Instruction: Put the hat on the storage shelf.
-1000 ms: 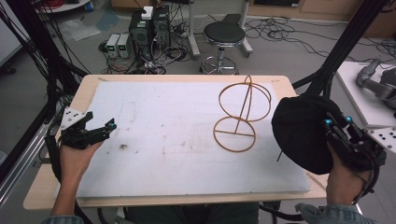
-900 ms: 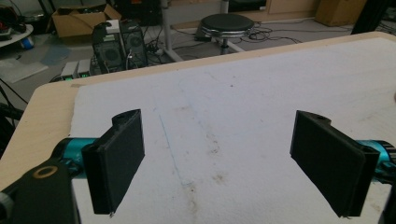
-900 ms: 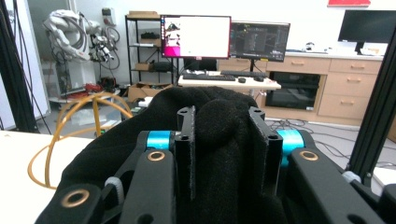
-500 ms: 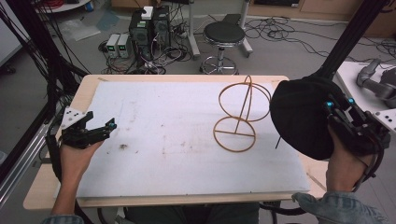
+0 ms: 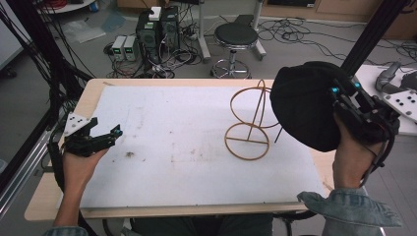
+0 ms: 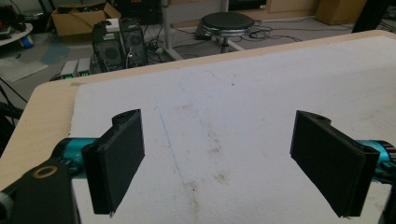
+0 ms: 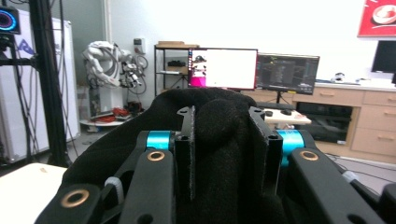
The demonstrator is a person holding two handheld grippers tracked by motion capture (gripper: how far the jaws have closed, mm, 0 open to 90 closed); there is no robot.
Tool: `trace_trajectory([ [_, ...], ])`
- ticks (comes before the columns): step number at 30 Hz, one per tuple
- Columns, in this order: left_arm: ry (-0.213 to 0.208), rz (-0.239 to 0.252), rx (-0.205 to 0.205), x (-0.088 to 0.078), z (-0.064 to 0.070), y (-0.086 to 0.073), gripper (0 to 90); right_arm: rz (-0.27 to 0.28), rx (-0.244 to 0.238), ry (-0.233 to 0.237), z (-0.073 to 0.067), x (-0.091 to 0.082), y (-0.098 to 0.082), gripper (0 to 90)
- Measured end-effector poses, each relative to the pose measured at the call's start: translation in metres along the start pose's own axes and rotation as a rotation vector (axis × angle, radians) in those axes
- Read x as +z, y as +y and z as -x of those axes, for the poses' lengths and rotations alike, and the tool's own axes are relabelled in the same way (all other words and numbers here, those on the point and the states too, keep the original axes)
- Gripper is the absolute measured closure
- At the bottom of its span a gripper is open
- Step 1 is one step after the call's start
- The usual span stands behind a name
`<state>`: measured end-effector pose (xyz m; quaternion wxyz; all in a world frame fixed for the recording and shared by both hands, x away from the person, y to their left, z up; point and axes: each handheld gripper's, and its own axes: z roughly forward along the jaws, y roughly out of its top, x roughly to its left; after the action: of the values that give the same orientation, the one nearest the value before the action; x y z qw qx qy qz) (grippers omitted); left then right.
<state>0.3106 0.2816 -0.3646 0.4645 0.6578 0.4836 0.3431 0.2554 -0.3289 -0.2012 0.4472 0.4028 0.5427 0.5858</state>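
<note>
While right gripper (image 5: pixel 344 96) clamps black hat (image 5: pixel 305 105), wire stand (image 5: pixel 250 123) bare.

Your black hat (image 5: pixel 305 103) hides the right edge of the wire stand (image 5: pixel 248 123) | right gripper (image 7: pixel 229 154) jaw tips are buried in the hat's fold | both your forearms are cut off by the bottom edge

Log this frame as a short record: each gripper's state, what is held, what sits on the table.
left gripper: open, holding nothing, low over the white mat at the table's left edge
right gripper: shut on black hat, lifted above the table's right side
wire stand: upright on the mat, apart from the hat
surroundings: stool beyond the table
</note>
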Motion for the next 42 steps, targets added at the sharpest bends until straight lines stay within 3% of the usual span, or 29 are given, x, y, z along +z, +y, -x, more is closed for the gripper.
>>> trace_trajectory([
  [13, 0.002, -0.003, -0.003, 0.0, -0.001, -0.001, 17.8, -0.01, 0.032, 0.07, -0.021, 0.032, -0.005, 68.0],
  [31, 0.003, 0.002, -0.003, 0.0, -0.002, 0.0, 17.8, -0.094, 0.036, 0.082, -0.048, 0.072, -0.035, 67.6],
  [42, 0.004, 0.001, -0.003, 0.0, -0.003, 0.0, 17.9, -0.136, 0.026, 0.081, -0.055, 0.081, -0.048, 67.3],
])
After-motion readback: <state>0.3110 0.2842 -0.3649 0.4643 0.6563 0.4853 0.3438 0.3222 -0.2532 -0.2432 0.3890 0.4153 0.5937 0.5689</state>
